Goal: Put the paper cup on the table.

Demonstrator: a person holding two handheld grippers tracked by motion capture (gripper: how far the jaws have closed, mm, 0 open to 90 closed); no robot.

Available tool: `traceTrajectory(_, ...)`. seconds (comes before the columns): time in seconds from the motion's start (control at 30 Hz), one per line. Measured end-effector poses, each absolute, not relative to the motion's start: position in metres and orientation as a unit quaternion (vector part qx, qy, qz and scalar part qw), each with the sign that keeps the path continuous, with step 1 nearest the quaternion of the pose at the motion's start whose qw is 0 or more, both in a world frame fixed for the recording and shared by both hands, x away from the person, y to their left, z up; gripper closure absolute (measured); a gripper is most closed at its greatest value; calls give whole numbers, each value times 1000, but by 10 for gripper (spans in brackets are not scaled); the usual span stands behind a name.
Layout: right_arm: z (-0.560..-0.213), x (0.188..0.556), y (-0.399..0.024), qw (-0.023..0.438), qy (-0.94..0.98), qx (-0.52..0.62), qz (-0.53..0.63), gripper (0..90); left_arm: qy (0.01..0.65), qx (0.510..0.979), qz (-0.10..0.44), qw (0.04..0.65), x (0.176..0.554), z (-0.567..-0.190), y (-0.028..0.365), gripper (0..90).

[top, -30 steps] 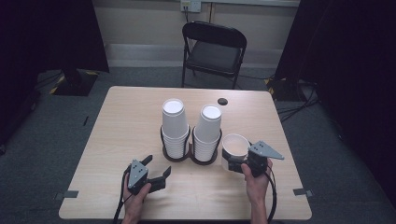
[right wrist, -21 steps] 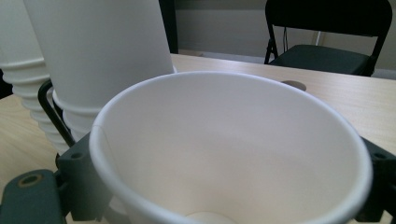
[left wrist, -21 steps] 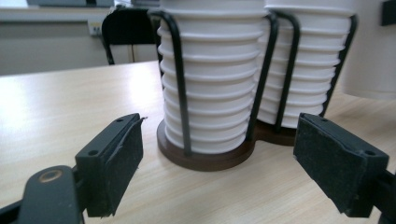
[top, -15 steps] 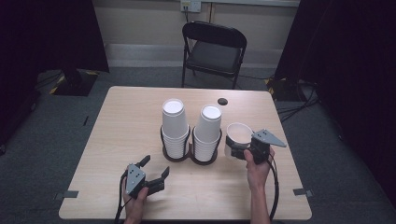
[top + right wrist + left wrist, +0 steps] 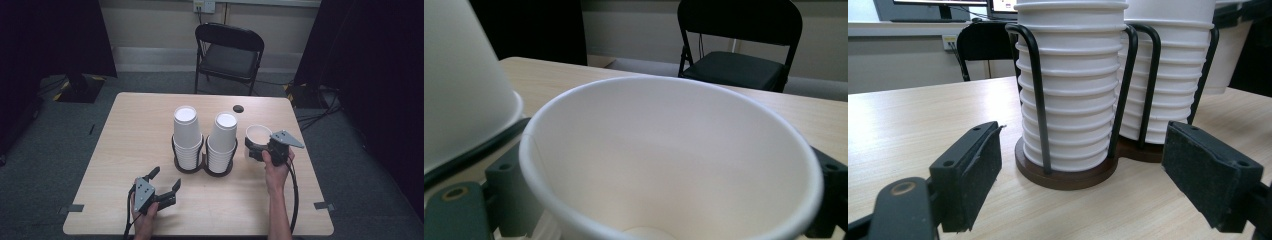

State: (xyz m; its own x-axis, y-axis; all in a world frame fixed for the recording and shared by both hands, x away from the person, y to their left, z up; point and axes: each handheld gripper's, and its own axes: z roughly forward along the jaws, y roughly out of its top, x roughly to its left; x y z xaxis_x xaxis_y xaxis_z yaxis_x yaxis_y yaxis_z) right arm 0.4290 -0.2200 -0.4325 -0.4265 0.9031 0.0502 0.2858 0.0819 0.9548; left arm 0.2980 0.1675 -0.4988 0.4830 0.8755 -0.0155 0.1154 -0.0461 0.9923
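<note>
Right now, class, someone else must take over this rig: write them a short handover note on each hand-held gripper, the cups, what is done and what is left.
Right hand-held gripper: shut on one cup, mouth up, just right of the stacks.
Left hand-held gripper: open, holding nothing, low over the table in front of the left stack.
Two stacks sit upside down in the wire holder; the right stack is lower.
Done: one cup is in hand.
Left: probably to set it down or stack it; I cannot tell which.
</note>
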Motion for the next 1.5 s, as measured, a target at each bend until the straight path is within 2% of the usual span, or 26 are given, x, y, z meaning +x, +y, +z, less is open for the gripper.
traceTrajectory(0.57,-456,449,-226,301,671,470,488,97,392,635,332,577,298,-499,168,160)
traceTrajectory(1.5,-485,435,-229,277,696,498,436,134,401,633,329,575,299,-499,169,160)
